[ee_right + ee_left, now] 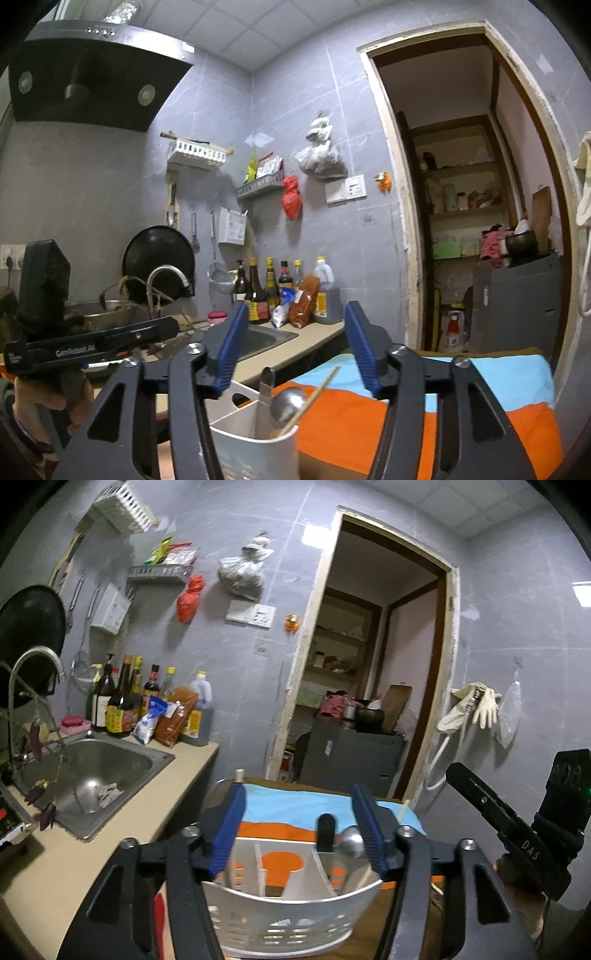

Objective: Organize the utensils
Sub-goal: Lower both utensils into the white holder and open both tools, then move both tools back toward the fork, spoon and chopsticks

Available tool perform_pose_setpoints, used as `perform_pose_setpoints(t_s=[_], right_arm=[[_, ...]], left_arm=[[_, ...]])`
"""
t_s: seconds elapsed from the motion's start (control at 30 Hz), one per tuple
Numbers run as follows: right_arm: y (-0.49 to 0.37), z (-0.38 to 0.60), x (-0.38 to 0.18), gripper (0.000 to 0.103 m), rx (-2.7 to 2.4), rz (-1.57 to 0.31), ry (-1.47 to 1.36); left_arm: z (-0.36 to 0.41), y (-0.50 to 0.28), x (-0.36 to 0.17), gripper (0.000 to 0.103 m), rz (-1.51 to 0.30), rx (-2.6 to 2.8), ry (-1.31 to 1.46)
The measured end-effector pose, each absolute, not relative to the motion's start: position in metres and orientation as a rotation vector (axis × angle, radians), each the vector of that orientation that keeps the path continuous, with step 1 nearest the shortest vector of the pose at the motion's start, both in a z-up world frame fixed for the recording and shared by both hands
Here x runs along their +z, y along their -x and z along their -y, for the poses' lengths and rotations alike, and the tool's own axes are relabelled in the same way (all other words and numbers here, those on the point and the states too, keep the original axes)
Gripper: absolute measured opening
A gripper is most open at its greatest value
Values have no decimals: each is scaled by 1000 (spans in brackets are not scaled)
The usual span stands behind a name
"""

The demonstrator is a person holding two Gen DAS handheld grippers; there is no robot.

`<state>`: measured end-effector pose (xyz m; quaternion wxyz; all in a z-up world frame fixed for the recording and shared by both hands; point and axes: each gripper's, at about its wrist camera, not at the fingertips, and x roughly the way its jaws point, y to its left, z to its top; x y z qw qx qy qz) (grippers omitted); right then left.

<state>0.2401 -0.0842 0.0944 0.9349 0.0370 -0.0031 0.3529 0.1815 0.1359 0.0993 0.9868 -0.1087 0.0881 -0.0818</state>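
Observation:
A white slotted utensil holder [291, 912] with dividers stands on an orange and blue cloth [295, 808]. Its right compartment holds a metal spoon [352, 842] and a black handle [325, 830]. My left gripper [299, 830] is open and empty, its blue fingers either side of the holder from above. In the right wrist view the holder [255, 443] shows the spoon [288, 400], a metal handle [265, 384] and a chopstick [314, 395] standing in it. My right gripper [295, 350] is open and empty just above the holder.
A steel sink [99, 775] with a tap [37, 664] is set in the beige counter [122, 834] at left. Sauce bottles [122, 701] stand behind it. An open doorway [369, 664] lies ahead. The right gripper's body [517, 830] is at far right.

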Motion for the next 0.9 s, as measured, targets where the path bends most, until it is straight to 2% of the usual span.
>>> perform_pose_setpoints(t_s=[0.03,0.07,0.1,0.13,0.23,0.3,0.37,0.9], right_arm=[[-238,90,96,62,710,4,-77],[-236,96,98,70,701,4,-81],[-235,101,99,77,698,5,-84],[-233,107,101,79,691,5,-85],[-226,121,106,90,657,6,-75],[-222,130,108,99,635,-3,-74],[-216,140,111,103,596,-8,-71],[-181,197,112,103,331,1,31]], left_arm=[[-132,-181,100,63,-173,-167,212],[-128,-181,102,66,-168,-169,204],[-124,-179,104,73,-161,-170,195],[-121,-178,105,80,-157,-172,191],[-108,-176,108,92,-143,-179,175],[-100,-174,109,94,-134,-174,157],[-92,-174,109,95,-129,-174,140],[-29,-177,92,97,-156,-232,97]])
